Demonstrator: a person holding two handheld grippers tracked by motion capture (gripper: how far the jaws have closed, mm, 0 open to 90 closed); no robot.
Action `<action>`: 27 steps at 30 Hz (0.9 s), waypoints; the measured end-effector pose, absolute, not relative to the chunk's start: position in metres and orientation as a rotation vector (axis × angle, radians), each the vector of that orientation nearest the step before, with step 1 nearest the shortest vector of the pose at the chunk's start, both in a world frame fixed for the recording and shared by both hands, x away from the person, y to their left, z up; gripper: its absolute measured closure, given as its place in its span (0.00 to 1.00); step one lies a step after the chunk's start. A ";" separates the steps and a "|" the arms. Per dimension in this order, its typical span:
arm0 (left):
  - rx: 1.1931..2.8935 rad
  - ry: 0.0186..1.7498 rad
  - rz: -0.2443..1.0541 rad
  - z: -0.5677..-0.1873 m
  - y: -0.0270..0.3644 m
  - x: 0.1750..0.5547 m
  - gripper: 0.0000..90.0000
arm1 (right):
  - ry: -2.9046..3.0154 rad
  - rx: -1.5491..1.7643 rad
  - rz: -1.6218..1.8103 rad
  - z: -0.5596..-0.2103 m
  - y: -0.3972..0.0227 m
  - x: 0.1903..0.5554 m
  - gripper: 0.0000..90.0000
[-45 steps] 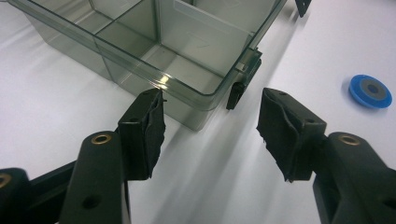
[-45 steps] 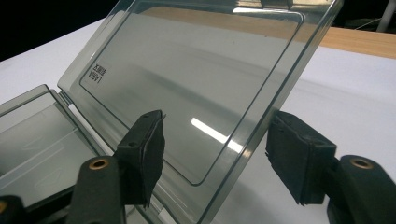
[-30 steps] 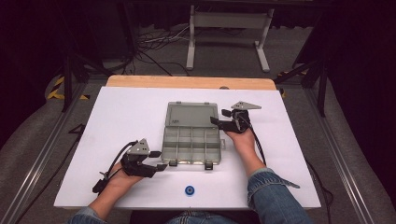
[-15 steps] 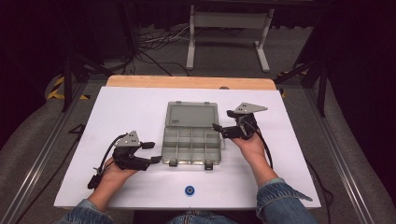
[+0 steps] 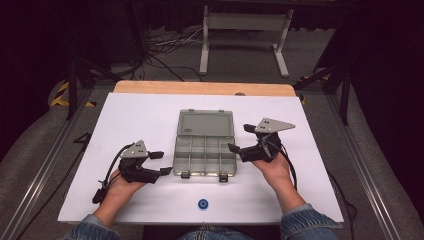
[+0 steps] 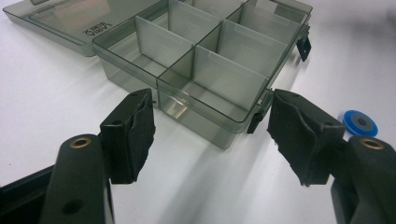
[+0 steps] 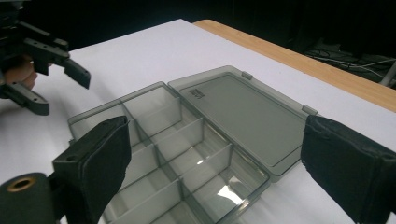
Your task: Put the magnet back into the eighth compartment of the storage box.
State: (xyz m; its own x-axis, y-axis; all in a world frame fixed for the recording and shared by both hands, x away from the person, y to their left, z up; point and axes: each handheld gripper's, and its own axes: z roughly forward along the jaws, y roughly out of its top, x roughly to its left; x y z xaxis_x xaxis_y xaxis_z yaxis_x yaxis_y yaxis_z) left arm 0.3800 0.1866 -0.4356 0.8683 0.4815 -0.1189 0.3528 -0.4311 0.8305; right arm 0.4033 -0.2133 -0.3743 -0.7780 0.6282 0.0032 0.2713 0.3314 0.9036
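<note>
Smoke-grey clear plastic is what I am working around: a flat rectangular compartment box [image 5: 205, 156] lying in the middle of the high view on the white table sheet [image 5: 150, 117], its lid [image 5: 206, 123] folded back flat toward the top of the frame. Thin translucent dividers split the tray into small square cells, and all that I can see are bare. Two little black latches hang off its near edge.

To my judgement the opening step is done and both my tools are letting go. My left gripper [image 5: 159, 163] sits at lower left of centre, just beside the box's left front corner; its jaws have just been opening and stand spread with nothing between the rough black foam pads [image 6: 140, 128]. My right gripper [image 5: 241, 138] hangs just off the box's right edge, jaws likewise just opened wide and free.

A small round blue disc with a dark centre [image 5: 202, 203] lies below the box, near the frame's bottom. Fetching it next would call for a low, narrow pinch on its thin edge.
</note>
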 end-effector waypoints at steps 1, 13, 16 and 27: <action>2.059 0.608 0.167 -0.436 0.187 0.380 0.34 | 2.260 0.784 1.430 -0.373 -0.213 0.400 0.09; 2.036 0.603 0.176 -0.433 0.191 0.379 0.33 | 2.319 0.650 1.359 -0.360 -0.204 0.378 0.11; 2.040 0.600 0.185 -0.433 0.191 0.379 0.33 | 2.372 0.632 1.335 -0.359 -0.197 0.375 0.13; 2.043 0.605 0.195 -0.434 0.195 0.374 0.33 | 2.536 0.548 1.186 -0.353 -0.171 0.363 0.15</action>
